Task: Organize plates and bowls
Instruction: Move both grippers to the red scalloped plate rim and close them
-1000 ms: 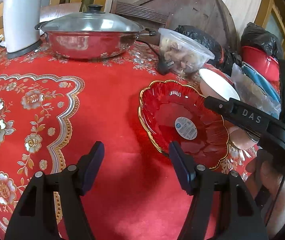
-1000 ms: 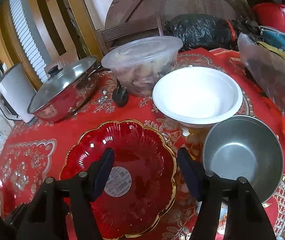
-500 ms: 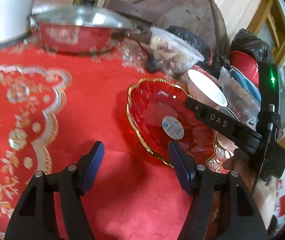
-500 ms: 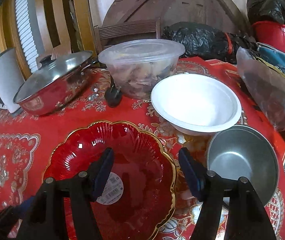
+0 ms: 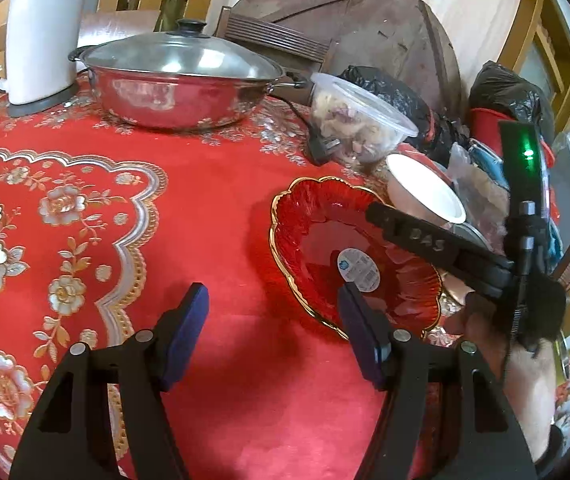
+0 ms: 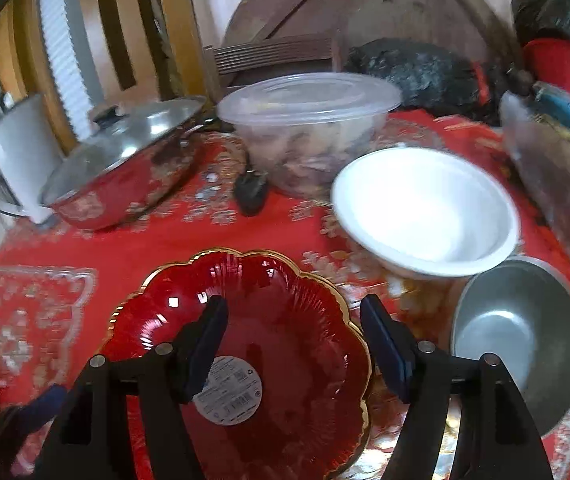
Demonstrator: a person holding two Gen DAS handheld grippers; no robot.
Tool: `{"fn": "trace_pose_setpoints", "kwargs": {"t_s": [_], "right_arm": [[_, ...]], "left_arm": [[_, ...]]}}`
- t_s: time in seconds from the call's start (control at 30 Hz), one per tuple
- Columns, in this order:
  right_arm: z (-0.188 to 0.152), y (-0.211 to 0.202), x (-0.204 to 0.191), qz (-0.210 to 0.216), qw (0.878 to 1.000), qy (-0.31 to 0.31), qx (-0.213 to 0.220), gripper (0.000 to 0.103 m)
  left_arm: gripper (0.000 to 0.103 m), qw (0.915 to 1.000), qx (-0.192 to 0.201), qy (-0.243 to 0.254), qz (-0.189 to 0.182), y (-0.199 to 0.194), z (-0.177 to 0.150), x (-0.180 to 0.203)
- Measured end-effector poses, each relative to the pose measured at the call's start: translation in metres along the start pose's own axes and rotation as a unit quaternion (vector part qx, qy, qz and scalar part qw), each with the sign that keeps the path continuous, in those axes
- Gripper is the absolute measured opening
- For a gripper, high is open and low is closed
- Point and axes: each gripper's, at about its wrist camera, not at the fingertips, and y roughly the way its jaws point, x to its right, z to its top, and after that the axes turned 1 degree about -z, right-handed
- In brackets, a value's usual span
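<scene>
The red plate (image 6: pixel 269 344) lies flat on the worktop (image 5: pixel 213 208), lower centre of the right wrist view. The right gripper (image 6: pixel 295 340) hovers over it, jaws spread and empty, likely lining up on its rim. The left gripper (image 5: pixel 273 332), jaws also spread, waits beside it. The white bowl (image 6: pixel 425 212) and steel bowl (image 6: pixel 513 332) sit at right.

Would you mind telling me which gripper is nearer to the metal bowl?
Right. The right gripper hangs open over the red plate's rim, right beside the metal bowl. The left gripper hangs open over the tablecloth, across the plate.
</scene>
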Motion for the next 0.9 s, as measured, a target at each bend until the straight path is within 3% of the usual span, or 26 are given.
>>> {"fn": "trace_pose_setpoints", "kwargs": {"t_s": [0.1, 0.23, 0.47, 0.57, 0.73, 0.8, 0.87, 0.9], "right_arm": [[0.000, -0.005, 0.007, 0.058, 0.998, 0.031, -0.006, 0.072], [0.000, -0.008, 0.004, 0.079, 0.996, 0.034, -0.023, 0.072], [-0.004, -0.010, -0.018, 0.118, 0.992, 0.004, -0.051, 0.072], [-0.006, -0.010, -0.029, 0.147, 0.987, -0.003, -0.064, 0.067], [-0.009, -0.010, -0.030, 0.085, 0.994, -0.013, -0.061, 0.066], [-0.011, -0.006, -0.028, 0.072, 0.995, -0.011, -0.069, 0.040], [-0.015, 0.001, -0.024, 0.076, 0.993, -0.005, -0.089, 0.025], [-0.017, 0.003, -0.025, 0.078, 0.992, -0.007, -0.094, 0.025]], "left_arm": [[0.066, 0.9999, 0.002, -0.011, 0.010, -0.002, 0.000, -0.008], [0.066, 0.9992, -0.004, -0.024, 0.031, -0.001, 0.001, -0.020], [0.066, 0.9989, -0.015, -0.038, 0.025, 0.002, 0.002, -0.028], [0.066, 0.9988, -0.017, -0.036, 0.030, 0.002, 0.002, -0.028], [0.066, 0.9984, -0.015, -0.039, 0.037, 0.002, 0.003, -0.032], [0.066, 0.9982, -0.013, -0.041, 0.041, 0.002, 0.004, -0.035], [0.066, 0.9978, -0.015, -0.044, 0.047, 0.003, 0.006, -0.039], [0.066, 0.9976, -0.020, -0.041, 0.053, 0.004, 0.006, -0.040]]}}
